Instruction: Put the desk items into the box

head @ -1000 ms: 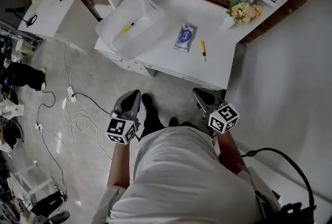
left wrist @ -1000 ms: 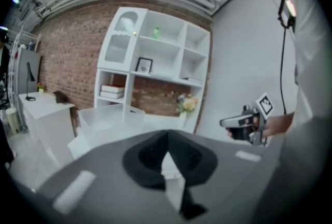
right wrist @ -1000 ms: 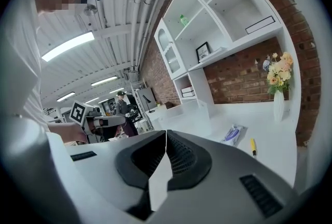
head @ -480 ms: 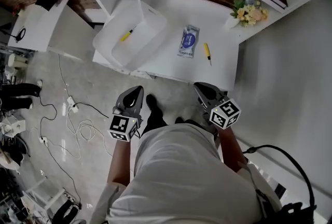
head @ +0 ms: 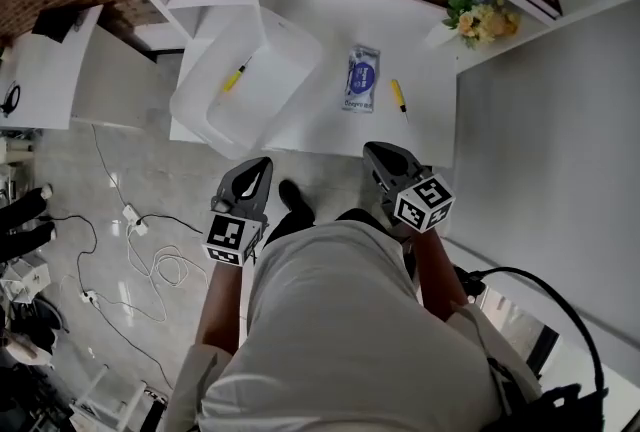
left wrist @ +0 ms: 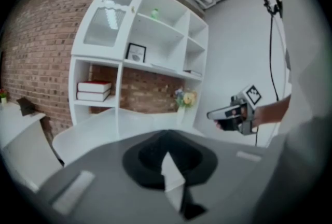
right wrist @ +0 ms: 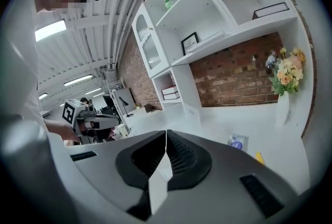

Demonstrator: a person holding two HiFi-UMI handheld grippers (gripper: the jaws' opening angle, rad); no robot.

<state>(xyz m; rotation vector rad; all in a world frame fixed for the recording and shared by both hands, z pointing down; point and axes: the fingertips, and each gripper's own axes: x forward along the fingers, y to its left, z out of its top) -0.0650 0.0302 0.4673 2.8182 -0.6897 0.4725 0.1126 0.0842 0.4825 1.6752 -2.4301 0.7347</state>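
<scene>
Claws both pinched closed and empty: left gripper (head: 258, 168) and right gripper (head: 376, 154) are held low, side by side, short of the desk (head: 430, 135) edge (looks like an approach stance, nothing within reach yet). Past them the box (head: 205, 110) sits at the desk's left corner with one yellow pen (head: 236, 78) inside. The packet (head: 360, 78) and second yellow pen (head: 399, 96) lie loose right of it, not yet boxed. Flowers (head: 478, 18) stand at the far right.
</scene>
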